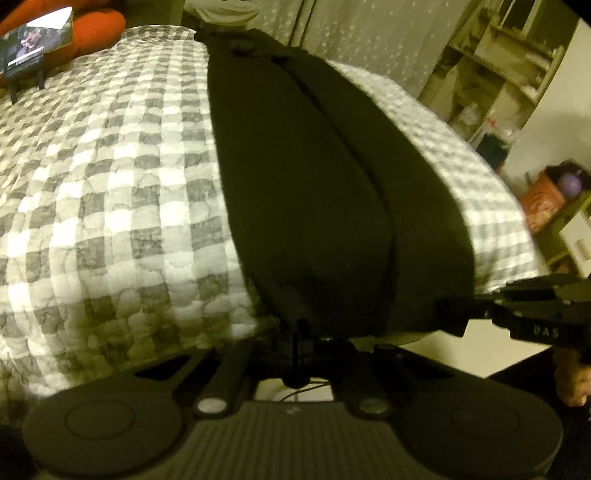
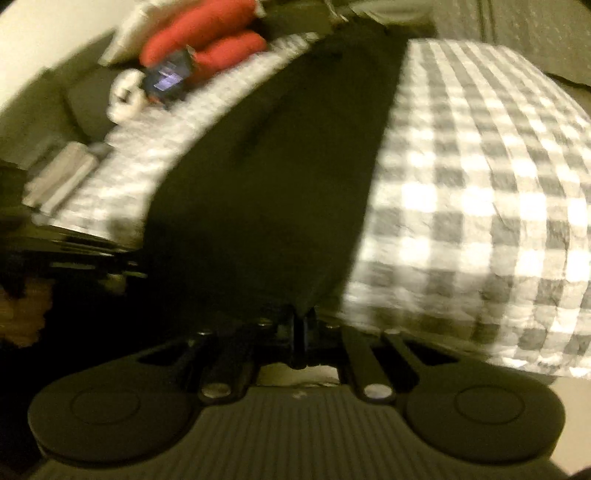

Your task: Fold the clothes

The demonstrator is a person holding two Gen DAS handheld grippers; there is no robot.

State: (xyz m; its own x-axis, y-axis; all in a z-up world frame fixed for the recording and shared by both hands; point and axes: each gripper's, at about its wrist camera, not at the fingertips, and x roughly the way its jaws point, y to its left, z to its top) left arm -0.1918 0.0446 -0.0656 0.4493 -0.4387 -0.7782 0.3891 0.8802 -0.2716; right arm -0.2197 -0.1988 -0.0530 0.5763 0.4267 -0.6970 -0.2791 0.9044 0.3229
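Where trousers [image 1: 314, 192] lie, checkered quilt [image 1: 110, 184].

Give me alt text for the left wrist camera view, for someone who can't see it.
The left gripper, jaws shut, pinches the near hem of dark trousers laid lengthwise on a grey-and-white checked quilt. The right gripper grips the hem's other corner at the frame's right edge; a red cushion lies far left.

A bed [image 1: 110, 177] with a grey and white checked cover fills the middle. Shelves [image 1: 509, 62] stand at the upper right. A red pillow [image 2: 207, 37] lies at the top. The light is dim and yellow.
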